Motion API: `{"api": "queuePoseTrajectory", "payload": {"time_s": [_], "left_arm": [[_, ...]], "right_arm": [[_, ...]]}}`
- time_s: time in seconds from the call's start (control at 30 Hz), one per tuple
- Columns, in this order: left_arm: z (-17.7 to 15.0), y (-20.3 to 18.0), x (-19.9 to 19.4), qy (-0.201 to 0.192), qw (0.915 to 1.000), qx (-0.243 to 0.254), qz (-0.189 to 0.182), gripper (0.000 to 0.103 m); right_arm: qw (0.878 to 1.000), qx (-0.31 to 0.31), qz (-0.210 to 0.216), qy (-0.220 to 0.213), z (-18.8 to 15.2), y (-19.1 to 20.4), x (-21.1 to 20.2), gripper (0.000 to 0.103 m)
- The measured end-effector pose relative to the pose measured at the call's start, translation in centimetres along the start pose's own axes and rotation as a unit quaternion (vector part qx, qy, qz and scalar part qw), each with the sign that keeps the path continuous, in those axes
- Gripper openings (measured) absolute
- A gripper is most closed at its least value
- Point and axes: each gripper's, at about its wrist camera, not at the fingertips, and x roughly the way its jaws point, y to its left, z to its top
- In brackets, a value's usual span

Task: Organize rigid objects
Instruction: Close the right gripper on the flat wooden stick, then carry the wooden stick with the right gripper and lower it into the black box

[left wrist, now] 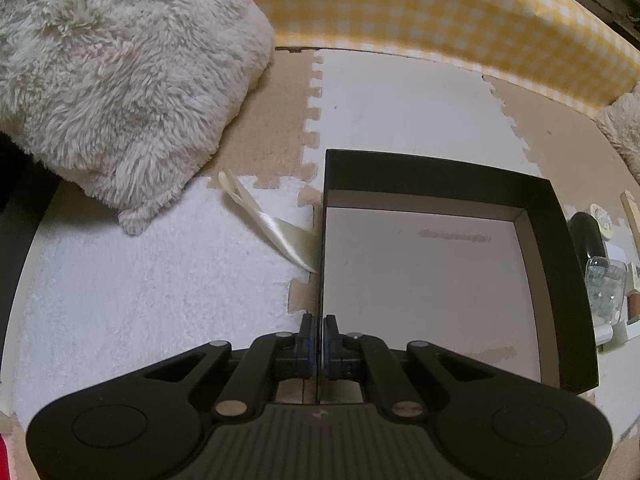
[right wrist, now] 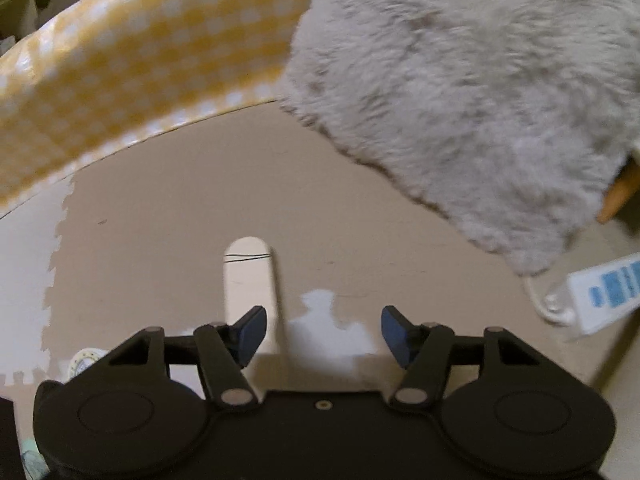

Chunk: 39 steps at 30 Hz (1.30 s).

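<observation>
In the left wrist view, a shallow black box (left wrist: 544, 216) with a pale inside sits on the foam floor mat. My left gripper (left wrist: 319, 330) is shut on the box's thin left wall, one finger inside it and one outside. The box holds nothing that I can see. In the right wrist view, my right gripper (right wrist: 324, 332) is open above the beige mat with nothing between its pads. A flat white piece with a rounded end (right wrist: 248, 280) lies just beyond the left fingertip (right wrist: 252, 330), partly hidden by it.
A cream ribbon (left wrist: 272, 232) trails from the box's left side. Fluffy grey cushions (left wrist: 120, 80) (right wrist: 480, 100) and a yellow checked fabric edge (left wrist: 440, 12) border the mat. A glass jar (left wrist: 604, 292) and a tape roll (left wrist: 602, 216) lie right of the box. A white-and-blue item (right wrist: 608, 292) lies at the right.
</observation>
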Motion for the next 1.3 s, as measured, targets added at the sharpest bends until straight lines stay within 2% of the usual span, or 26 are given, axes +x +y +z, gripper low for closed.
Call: {"api": "queuePoseTrajectory", "payload": {"time_s": [0.23, 0.37, 0.4, 0.47, 0.67, 0.83, 1.0, 1.13, 1.3], "left_arm": [[0.2, 0.1, 0.0, -0.007, 0.9999, -0.008, -0.005, 0.004], [0.3, 0.1, 0.1, -0.007, 0.9999, -0.007, -0.005, 0.004], [0.3, 0.1, 0.1, -0.007, 0.9999, -0.008, -0.005, 0.004], [0.3, 0.1, 0.1, -0.006, 0.9999, -0.010, -0.006, 0.004], [0.3, 0.3, 0.1, -0.006, 0.9998, -0.016, -0.009, 0.004], [0.2, 0.3, 0.1, -0.006, 0.9999, -0.013, -0.008, 0.004], [0.2, 0.0, 0.0, -0.007, 0.9999, -0.007, -0.005, 0.004], [0.2, 0.0, 0.0, -0.007, 0.9999, -0.007, -0.006, 0.004], [0.2, 0.0, 0.0, -0.008, 0.9999, -0.007, -0.006, 0.004]], "right_arm": [[0.999, -0.029, 0.018, 0.003, -0.3, 2.3, 1.9, 0.057], [0.999, -0.029, 0.031, 0.018, -0.1, 3.1, 2.7, 0.044], [0.999, -0.036, 0.029, 0.024, -0.2, 3.4, 3.0, 0.039], [0.998, -0.054, 0.018, 0.024, -0.5, 4.0, 3.5, 0.035], [0.998, -0.047, 0.017, 0.024, -0.2, 4.8, 2.4, 0.034], [0.996, -0.027, 0.079, -0.001, -0.2, 7.0, -1.2, 0.034], [0.986, -0.048, 0.162, -0.009, -1.4, 11.7, -5.1, 0.034], [0.972, -0.068, 0.225, 0.002, -2.9, 15.5, -7.8, 0.034], [0.955, -0.079, 0.285, 0.037, -5.4, 19.0, -9.9, 0.034]]}}
